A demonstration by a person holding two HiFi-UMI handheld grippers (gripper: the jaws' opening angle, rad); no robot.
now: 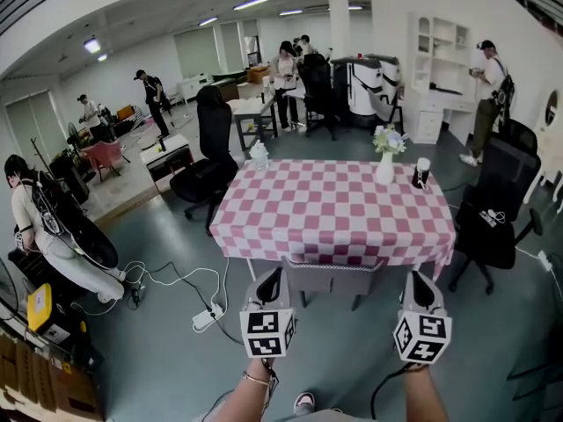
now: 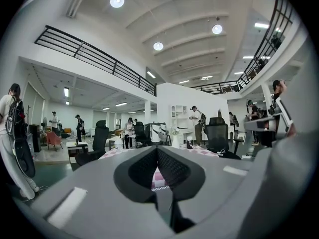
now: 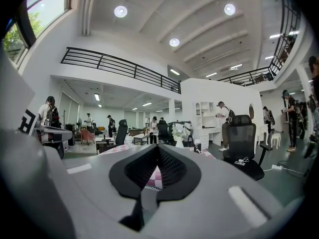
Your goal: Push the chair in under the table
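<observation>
Grey-floored hall: a grey moulded chair (image 1: 332, 277) stood at the near edge of the pink-checked clothed table (image 1: 334, 214), with the left gripper (image 1: 271, 277) and right gripper (image 1: 420, 281), both closed and empty, beside its backrest corners. It looked light and rigid, best pushed there.

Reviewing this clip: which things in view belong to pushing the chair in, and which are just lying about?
Part of the job:
- grey chair
- table with checked cloth
- left gripper and right gripper, both at the chair's back

Just lying about:
- vase of flowers
- black office chair
- power strip on the floor
</observation>
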